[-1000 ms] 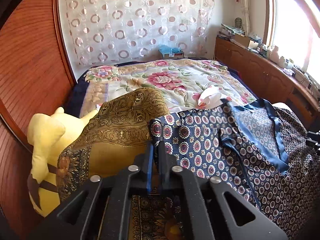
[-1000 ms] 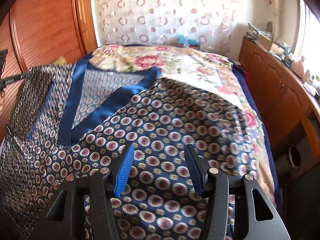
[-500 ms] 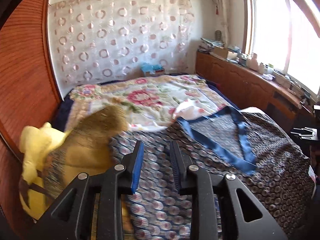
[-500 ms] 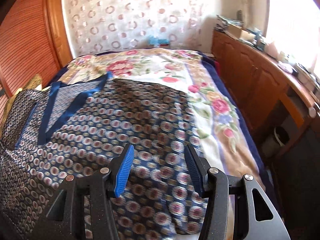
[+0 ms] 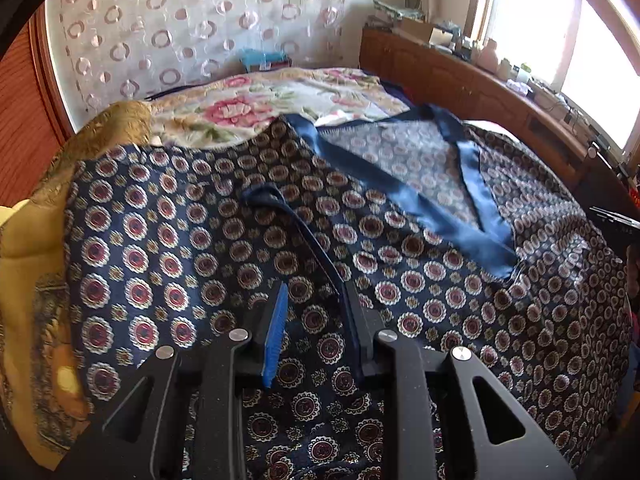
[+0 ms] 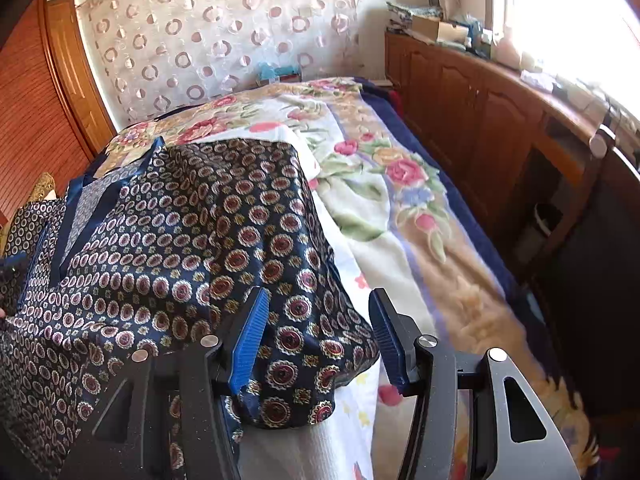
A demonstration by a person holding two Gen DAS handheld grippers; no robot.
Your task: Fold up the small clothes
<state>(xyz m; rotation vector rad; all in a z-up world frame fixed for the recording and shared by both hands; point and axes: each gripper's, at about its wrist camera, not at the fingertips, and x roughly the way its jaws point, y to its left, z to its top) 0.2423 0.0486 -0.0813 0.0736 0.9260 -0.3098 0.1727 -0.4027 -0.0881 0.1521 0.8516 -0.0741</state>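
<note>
A bedroom bed covered by a cream floral blanket [image 6: 384, 200] sits before a sheer curtain with ring patterns [image 5: 192, 28] and a long wooden cabinet [image 6: 472, 108] under a bright window. Spread across the blanket lies a navy satin garment printed with red-and-gold medallions and trimmed with a plain blue V-neck band [image 5: 400, 216], next to a mustard-gold patterned cloth [image 5: 36, 248]. The left gripper [image 5: 316, 300] has just been opening; its jaws stand slightly apart above the garment, pressing on nothing. The right gripper [image 6: 318, 320] hovers with jaws wide apart over the garment's edge. No legible writing or labels appear.
</note>
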